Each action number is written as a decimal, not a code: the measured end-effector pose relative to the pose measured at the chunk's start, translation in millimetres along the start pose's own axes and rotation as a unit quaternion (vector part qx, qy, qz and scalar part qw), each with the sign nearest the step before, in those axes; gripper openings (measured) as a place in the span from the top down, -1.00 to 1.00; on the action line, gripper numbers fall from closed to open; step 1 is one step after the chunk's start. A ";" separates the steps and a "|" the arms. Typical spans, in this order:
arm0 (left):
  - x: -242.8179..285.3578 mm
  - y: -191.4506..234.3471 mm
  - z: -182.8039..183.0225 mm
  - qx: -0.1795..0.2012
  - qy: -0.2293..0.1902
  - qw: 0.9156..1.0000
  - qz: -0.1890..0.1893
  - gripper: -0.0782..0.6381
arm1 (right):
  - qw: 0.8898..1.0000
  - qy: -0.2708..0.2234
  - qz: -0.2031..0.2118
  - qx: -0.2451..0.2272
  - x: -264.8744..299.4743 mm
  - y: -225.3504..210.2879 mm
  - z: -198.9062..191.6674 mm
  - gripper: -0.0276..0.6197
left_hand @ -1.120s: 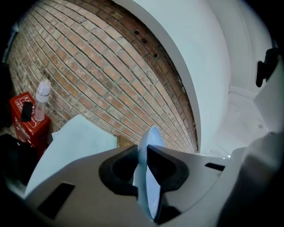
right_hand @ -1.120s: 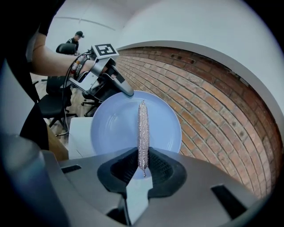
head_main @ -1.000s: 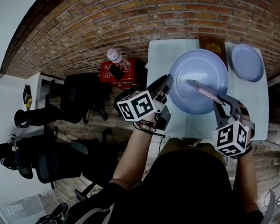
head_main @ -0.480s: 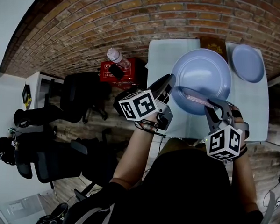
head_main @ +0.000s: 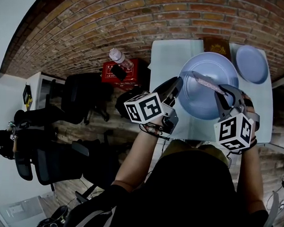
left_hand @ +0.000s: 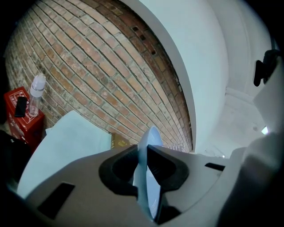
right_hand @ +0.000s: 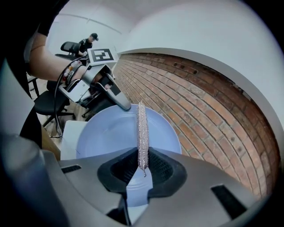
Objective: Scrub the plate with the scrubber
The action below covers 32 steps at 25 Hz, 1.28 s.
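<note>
A large light-blue plate (head_main: 205, 85) is held up over the pale table (head_main: 164, 55), tilted toward me. My left gripper (head_main: 176, 86) is shut on its left rim; the left gripper view shows the plate (left_hand: 148, 146) edge-on between the pads. My right gripper (head_main: 223, 98) is shut on a flat silvery mesh scrubber (head_main: 205, 82), which lies across the plate's upper face. In the right gripper view the scrubber (right_hand: 142, 133) stands edge-up from the jaws over the plate (right_hand: 115, 133), with the left gripper (right_hand: 120, 102) on the far rim.
A second, smaller blue plate (head_main: 251, 64) lies on the table at the right. A brown box (head_main: 214, 44) sits at the table's far edge. A red box with a bottle (head_main: 120, 59) stands left of the table. Office chairs (head_main: 81, 102) and a person (right_hand: 88, 42) are beyond.
My right gripper has carried the scrubber from the plate's lower part up and to the right across its face. The plate and left gripper have shifted slightly right.
</note>
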<state>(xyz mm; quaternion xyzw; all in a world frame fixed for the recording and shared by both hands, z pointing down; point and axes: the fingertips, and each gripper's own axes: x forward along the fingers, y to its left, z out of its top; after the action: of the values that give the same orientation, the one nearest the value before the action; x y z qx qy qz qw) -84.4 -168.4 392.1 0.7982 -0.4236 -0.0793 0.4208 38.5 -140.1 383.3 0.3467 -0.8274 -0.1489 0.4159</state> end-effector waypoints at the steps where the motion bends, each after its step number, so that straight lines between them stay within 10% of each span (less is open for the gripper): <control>1: 0.0 -0.7 -1.1 0.000 0.000 1.000 -0.001 0.58 | 1.000 0.001 -0.005 0.001 0.0 -4.3 -1.0 0.64; 16: -5.8 2.1 8.6 -0.002 -0.008 1.000 -0.002 0.58 | 0.999 0.035 -0.039 0.014 -14.0 -32.0 -33.9 0.64; 32: -1.8 5.5 24.3 0.007 -0.014 1.000 0.001 0.58 | 0.999 0.032 0.026 0.013 -23.1 30.3 -30.1 0.64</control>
<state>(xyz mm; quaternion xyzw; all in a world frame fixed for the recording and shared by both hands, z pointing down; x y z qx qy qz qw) -100.6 -183.3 380.4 0.7992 -0.4310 -0.0868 0.4098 58.3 -101.0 404.3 0.3356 -0.8241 -0.1160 0.4413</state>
